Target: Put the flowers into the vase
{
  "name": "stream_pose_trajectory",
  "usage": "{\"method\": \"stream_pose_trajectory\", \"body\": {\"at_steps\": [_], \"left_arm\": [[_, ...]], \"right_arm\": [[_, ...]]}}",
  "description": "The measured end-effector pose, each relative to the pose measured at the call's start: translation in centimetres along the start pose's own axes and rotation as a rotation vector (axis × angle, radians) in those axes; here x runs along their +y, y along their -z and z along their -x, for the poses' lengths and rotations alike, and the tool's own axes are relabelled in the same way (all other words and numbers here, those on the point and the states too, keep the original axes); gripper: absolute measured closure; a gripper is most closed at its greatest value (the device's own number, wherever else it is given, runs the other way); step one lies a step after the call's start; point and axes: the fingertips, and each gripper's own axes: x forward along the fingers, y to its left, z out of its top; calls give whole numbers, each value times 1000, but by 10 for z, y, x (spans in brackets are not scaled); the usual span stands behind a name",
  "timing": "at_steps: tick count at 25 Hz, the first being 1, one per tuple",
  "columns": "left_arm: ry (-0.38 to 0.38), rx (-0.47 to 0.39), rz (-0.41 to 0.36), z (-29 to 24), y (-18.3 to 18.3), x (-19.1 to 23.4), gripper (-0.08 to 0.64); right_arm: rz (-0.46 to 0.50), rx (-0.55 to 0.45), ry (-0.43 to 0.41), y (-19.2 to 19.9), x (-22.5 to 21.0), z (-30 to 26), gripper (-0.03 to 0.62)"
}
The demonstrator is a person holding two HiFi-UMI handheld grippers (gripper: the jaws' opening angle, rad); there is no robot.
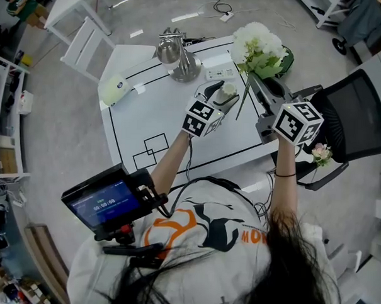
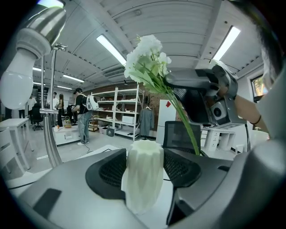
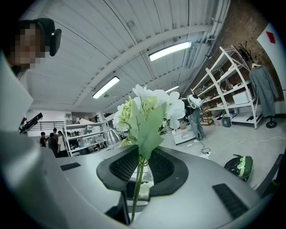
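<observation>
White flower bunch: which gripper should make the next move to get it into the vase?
Right. The right gripper is clamped on the green stems of the white flower bunch, beside the white faceted vase that the left gripper holds.

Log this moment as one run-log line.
left gripper: shut on vase | right gripper: shut on flowers, by the stems | flowers: right of vase, not yet in it

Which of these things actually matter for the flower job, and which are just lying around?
For the job:
flowers, gripped in the right claw
white vase, gripped in the left claw

Just lying about:
metal desk lamp
pale rounded object
small flower sprig on the chair
</observation>
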Motion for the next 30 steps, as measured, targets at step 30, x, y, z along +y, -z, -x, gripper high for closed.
{"method": "stream_pose_trajectory", "body": {"at_steps": [30], "left_arm": [[-1,7,13,-4,4,4,296]], "right_arm": [[293,-191,-12,-24,17,-50,517]]}}
